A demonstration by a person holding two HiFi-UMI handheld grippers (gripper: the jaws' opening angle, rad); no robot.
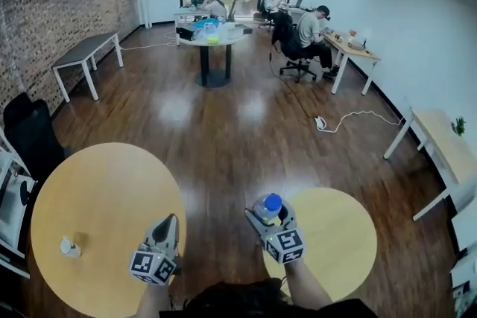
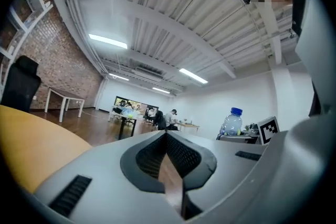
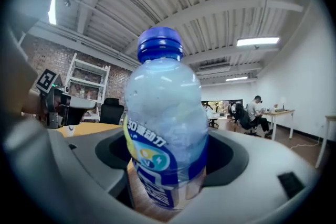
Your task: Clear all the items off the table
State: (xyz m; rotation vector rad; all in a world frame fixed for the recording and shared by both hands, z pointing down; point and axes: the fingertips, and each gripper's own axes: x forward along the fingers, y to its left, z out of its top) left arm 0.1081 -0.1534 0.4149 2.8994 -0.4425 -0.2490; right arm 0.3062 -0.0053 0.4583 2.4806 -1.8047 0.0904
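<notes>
Right gripper view, right gripper (image 3: 170, 152) fingers clamping blue-capped bottle (image 3: 165, 102), lightning-bolt label (image 3: 147, 160), left gripper (image 2: 167, 136) fingers closed.

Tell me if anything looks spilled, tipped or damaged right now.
Nothing stands out. The bottle is capped and intact in the right gripper. The left gripper is shut and empty. One small white item sits on the left round table. No spill shows anywhere.

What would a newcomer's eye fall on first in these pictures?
First, the clear bottle with a blue cap, clamped upright in the right gripper beside the smaller round yellow table. Next, the left gripper, shut and empty, at the edge of the larger yellow table, where one small white item sits.
</notes>
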